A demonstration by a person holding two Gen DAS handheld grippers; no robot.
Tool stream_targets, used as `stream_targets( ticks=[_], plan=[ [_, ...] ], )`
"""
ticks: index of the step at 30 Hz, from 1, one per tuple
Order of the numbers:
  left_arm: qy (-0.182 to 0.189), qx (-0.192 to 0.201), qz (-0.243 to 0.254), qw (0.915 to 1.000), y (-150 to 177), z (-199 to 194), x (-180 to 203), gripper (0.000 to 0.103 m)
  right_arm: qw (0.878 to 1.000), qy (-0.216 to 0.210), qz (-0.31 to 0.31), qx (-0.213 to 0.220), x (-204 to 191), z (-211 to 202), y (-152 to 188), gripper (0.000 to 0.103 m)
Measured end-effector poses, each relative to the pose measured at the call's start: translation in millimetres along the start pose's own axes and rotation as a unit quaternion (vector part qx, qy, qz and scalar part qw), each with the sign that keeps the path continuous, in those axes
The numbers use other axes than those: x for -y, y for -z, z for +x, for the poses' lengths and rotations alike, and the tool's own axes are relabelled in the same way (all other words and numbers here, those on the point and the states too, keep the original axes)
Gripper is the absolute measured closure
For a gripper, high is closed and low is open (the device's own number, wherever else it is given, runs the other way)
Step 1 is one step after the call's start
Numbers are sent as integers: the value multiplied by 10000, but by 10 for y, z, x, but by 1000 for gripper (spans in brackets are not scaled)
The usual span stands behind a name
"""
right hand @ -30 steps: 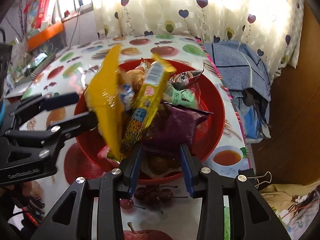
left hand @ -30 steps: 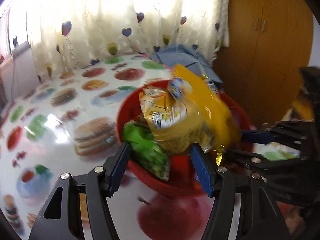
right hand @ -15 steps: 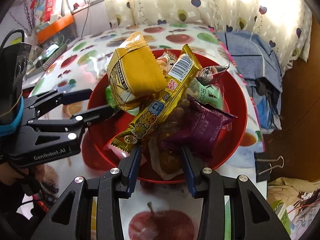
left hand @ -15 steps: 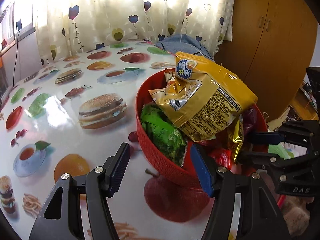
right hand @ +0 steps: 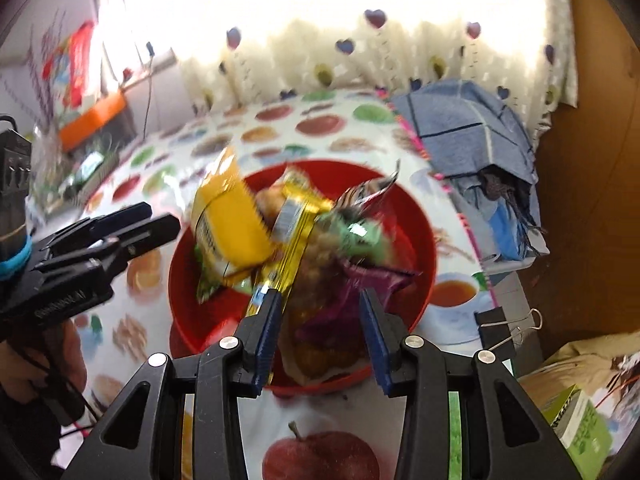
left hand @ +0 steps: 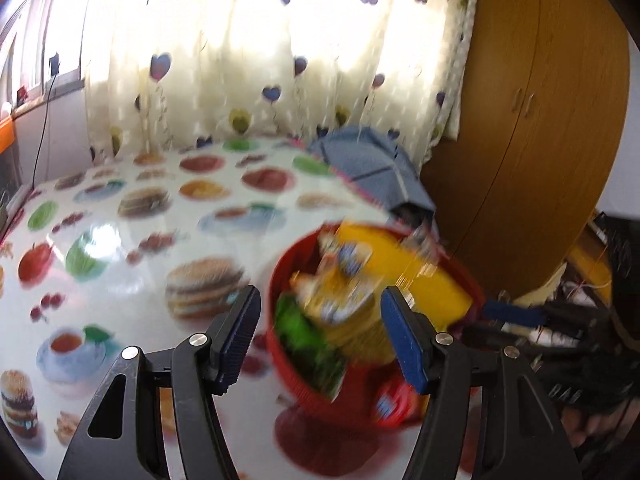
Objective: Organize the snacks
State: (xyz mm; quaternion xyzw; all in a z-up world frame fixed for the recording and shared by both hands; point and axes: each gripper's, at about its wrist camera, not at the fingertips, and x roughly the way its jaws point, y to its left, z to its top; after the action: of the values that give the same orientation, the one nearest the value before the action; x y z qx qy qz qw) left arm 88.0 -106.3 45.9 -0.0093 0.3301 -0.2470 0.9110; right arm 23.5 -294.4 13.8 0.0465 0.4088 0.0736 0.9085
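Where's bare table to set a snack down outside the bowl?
Free: the table left of the red bowl, toward the curtain. Crowded: the heaped bowl; its right side, hemmed by the blue cloth, binder clip and table edge.

Left wrist: you look from the bowl's point(left hand: 288, 376) left, close, toward the cupboard point(left hand: 532, 128) | Right wrist: you look down over it, toward the curtain point(right hand: 360, 40) | Both share the bowl.

snack packets point(right hand: 256, 236) motion-smeared, print unreadable, red bowl point(left hand: 280, 344) floor buried, green box point(right hand: 580, 428) cut off
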Motion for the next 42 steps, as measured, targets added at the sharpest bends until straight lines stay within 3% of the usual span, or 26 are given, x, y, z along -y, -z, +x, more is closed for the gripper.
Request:
stream_targets(
  ticks=[6, 19, 24, 42],
  plan=[
    [-31, -43, 214, 9998, -163, 191, 192, 40, 9996, 83, 264, 105, 110, -14, -21, 64],
    [154, -506, 315, 9981, 186, 246, 212, 40, 9993, -87, 356, 33, 203, 45, 54, 64],
    [72, -449, 397, 9982, 215, 162, 262, 40, 9992, -134, 374, 43, 213, 40, 62, 64],
    [-21, -381, -287, 9989, 346, -118, -16, 40, 9997, 79, 83, 220, 45, -117, 35, 64]
  ],
)
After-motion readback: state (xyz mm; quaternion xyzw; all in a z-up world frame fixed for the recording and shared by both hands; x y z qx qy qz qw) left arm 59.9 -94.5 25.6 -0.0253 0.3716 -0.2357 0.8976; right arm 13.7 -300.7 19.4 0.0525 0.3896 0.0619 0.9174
